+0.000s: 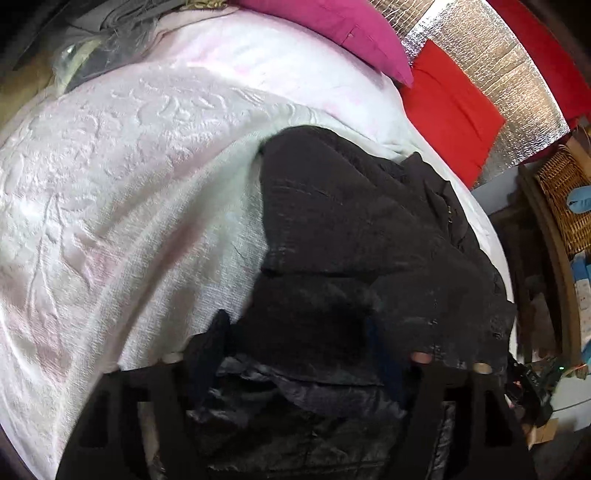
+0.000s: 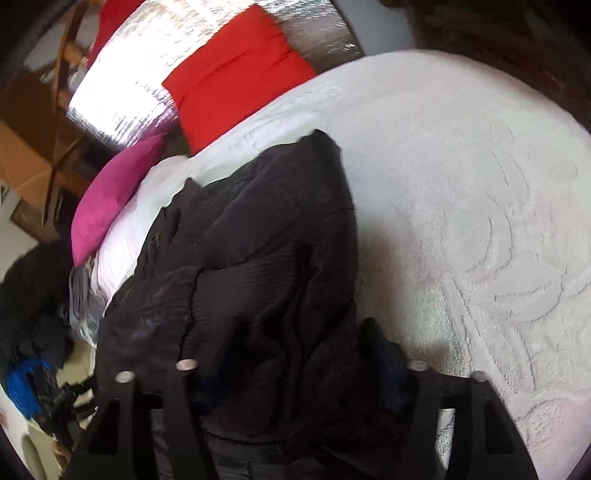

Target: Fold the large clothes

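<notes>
From your left wrist view, the black jacket (image 1: pixel 351 236) lies in a rumpled heap on the bed's white bedspread (image 1: pixel 110 192), which is plush with a raised leaf pattern. The jacket's outer cloth is matt and finely ribbed; near the camera a shinier quilted lining shows. Its long axis runs away from you toward the red cushion (image 1: pixel 450 114). Your left tool (image 1: pixel 295 354) stands with its jaws apart and jacket cloth bunched between them; whether the pads press on it cannot be told. A magenta pillow (image 1: pixel 332 29) sits at the head of the bed, a silver foil panel (image 1: pixel 524 88) stands behind the cushions, and a wicker basket (image 1: pixel 561 192) is off to the right beside the bed.

From your right wrist view, the same jacket (image 2: pixel 266 236) tapers to a point toward the red cushion (image 2: pixel 240 74). Your right tool (image 2: pixel 299 365) has its jaws apart with the dark cloth between them; a grip cannot be confirmed. The magenta pillow (image 2: pixel 110 199) lies left of the jacket, with dark clothing (image 2: pixel 33 288) heaped beyond the bed edge.
</notes>
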The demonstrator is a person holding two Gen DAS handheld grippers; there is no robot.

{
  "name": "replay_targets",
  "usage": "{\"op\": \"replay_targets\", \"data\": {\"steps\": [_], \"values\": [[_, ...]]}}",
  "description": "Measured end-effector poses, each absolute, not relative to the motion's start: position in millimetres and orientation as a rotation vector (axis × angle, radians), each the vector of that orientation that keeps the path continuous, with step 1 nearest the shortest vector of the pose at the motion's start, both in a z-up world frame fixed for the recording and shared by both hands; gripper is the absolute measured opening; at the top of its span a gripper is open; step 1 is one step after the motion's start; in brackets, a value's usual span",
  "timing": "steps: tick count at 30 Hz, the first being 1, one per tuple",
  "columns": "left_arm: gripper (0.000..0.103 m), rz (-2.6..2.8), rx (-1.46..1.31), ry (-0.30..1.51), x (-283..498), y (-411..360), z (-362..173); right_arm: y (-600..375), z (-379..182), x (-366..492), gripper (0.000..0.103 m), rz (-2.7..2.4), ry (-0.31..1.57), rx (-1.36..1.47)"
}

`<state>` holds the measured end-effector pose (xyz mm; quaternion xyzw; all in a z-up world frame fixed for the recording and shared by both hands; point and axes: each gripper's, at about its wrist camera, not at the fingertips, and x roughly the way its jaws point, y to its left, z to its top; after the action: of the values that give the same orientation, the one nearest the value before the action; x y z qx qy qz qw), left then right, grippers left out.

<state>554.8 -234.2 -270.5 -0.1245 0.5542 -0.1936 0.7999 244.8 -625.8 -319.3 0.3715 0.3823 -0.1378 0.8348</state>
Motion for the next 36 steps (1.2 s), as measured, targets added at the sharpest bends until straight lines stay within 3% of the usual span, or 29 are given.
{"op": "replay_targets", "data": {"steps": [1,4,9,11,13,15,16,18,34,35,36], "values": [[0.052,-0.404,-0.265,1.183,555.5,-232.3,-270.7,-624.4,-314.9,243.4,0.045,-0.301,0.803,0.776],[0.045,-0.413,-0.274,1.156,553.4,-229.4,-266.5,-618.2,-300.8,239.7,0.036,-0.333,0.777,0.702],[0.044,-0.421,-0.155,1.089,549.7,-238.1,-255.5,-609.9,-273.6,230.0,0.028,-0.362,0.688,0.635],[0.05,-0.397,-0.139,1.117,554.8,-239.0,-263.1,-612.4,-281.8,232.3,0.028,-0.376,0.72,0.646],[0.074,-0.367,-0.133,1.171,558.4,-238.8,-272.1,-616.3,-301.3,240.7,0.033,-0.39,0.801,0.66],[0.075,-0.349,-0.151,1.185,560.2,-237.3,-274.3,-620.8,-305.7,243.1,0.038,-0.379,0.806,0.688],[0.075,-0.347,-0.16,1.189,560.3,-234.4,-272.8,-623.7,-302.9,241.2,0.055,-0.368,0.801,0.71],[0.075,-0.352,-0.165,1.182,558.6,-227.4,-266.8,-628.9,-296.7,236.0,0.076,-0.332,0.777,0.767],[0.074,-0.484,-0.417,1.197,586.8,-213.6,-273.8,-659.7,-328.9,247.7,0.076,-0.3,0.643,0.971],[0.074,-0.479,-0.398,1.194,587.5,-217.3,-275.2,-657.1,-327.6,252.5,0.075,-0.292,0.646,0.944],[0.071,-0.468,-0.379,1.184,586.8,-219.0,-274.6,-655.9,-326.0,254.3,0.063,-0.285,0.655,0.923]]}}
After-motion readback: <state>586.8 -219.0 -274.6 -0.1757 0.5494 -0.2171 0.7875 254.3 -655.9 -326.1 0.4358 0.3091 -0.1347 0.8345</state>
